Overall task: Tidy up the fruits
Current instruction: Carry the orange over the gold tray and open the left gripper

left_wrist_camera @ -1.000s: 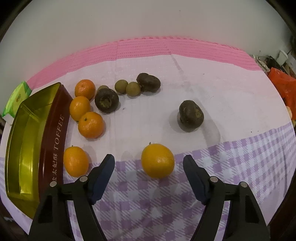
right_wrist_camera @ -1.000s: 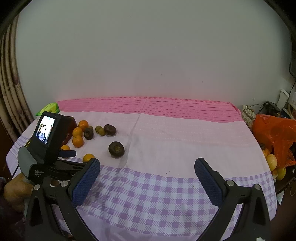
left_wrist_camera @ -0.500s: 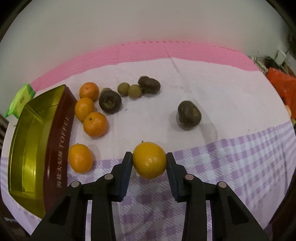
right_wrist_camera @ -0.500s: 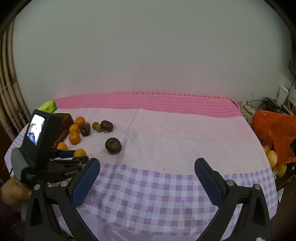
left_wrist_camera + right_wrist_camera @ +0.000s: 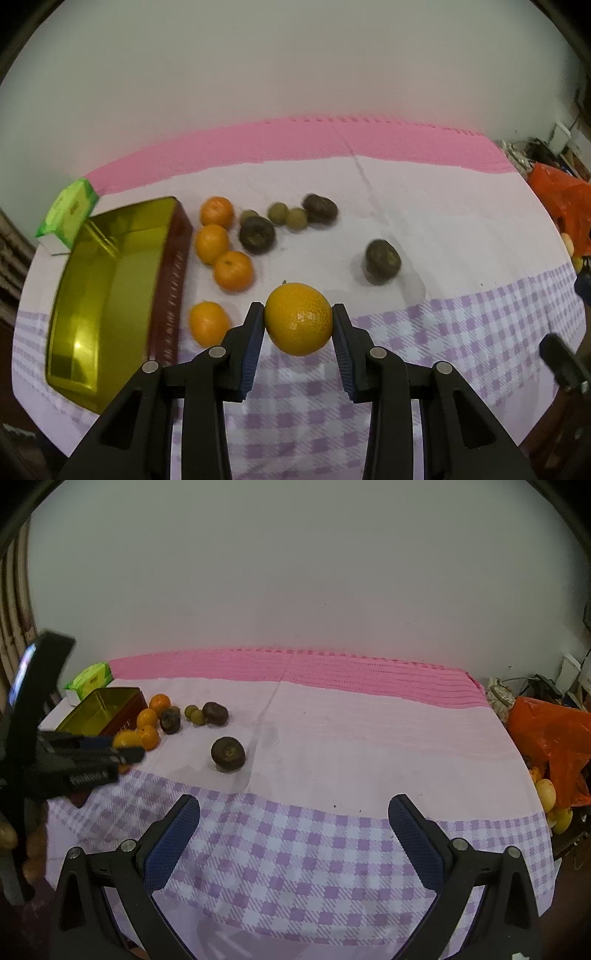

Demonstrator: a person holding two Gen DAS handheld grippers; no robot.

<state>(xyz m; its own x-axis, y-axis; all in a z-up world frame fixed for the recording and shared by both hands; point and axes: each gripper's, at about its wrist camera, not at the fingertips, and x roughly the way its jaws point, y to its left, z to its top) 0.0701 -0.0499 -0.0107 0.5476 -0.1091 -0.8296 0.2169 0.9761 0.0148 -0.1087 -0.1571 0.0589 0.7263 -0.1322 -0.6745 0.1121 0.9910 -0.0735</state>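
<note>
Left wrist view: the left gripper [image 5: 298,325], low centre of frame, clamps a round orange citrus fruit [image 5: 298,318] between its blue pads, apparently lifted clear of the checked purple-and-white tablecloth [image 5: 461,332]; the open gold-lined rectangular tin [image 5: 107,291] lies at left, four smaller oranges beside it; this looks like the carry step, so next comes a swing left over the tin and a gentle release.

Right wrist view: the right gripper [image 5: 293,834] hangs wide and empty at bottom centre above the cloth; a dark brown round fruit [image 5: 228,754] sits alone at centre left.
</note>
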